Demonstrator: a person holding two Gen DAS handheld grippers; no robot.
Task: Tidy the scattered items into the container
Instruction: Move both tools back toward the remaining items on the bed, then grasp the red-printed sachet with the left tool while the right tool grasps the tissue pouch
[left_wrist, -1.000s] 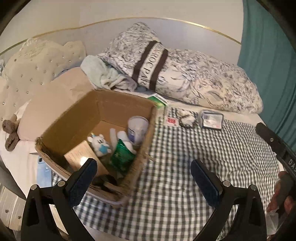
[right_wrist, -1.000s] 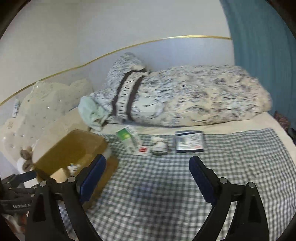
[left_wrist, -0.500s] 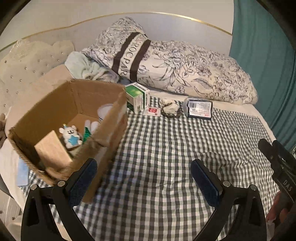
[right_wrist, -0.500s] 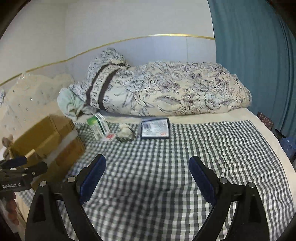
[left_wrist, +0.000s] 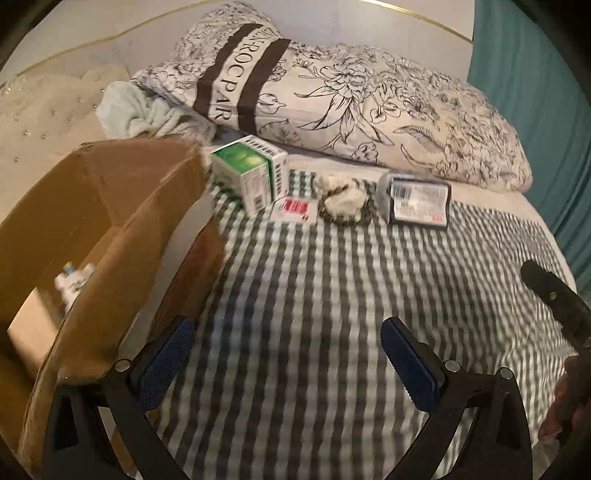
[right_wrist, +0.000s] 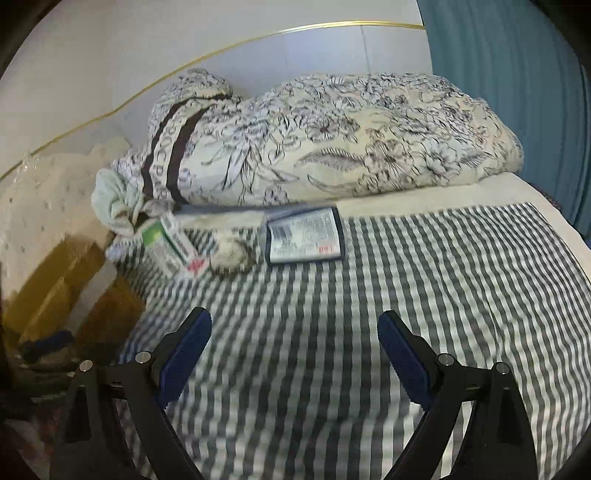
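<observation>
We are holding both tongs released and empty over the checked blanket (left_wrist: 332, 295): the left gripper (left_wrist: 286, 354) and the right gripper (right_wrist: 293, 350) each show blue pads standing wide apart with nothing between them.

4 loose items are lying in a row at the far edge of the blanket, just in front of the floral duvet (left_wrist: 369, 110). The green-and-white carton (left_wrist: 251, 170) is sitting nearest the cardboard box (left_wrist: 110, 206); we are judging it light and stiff, best pinched across its 2 long flat sides, gently, since thin card dents. The small red-and-white sachet (left_wrist: 295, 210) is lying flat against the carton's foot; it looks thin and flimsy, so we are expecting to take it by an edge. The pale scrunchie-like fabric bundle (left_wrist: 343, 203) should be soft and forgiving anywhere. The dark flat labelled packet (right_wrist: 304, 236) is lying flat; it looks smooth and perhaps slippery, so a grip across its narrow width suits. The cardboard box is already holding a small toy (left_wrist: 74, 282).
</observation>
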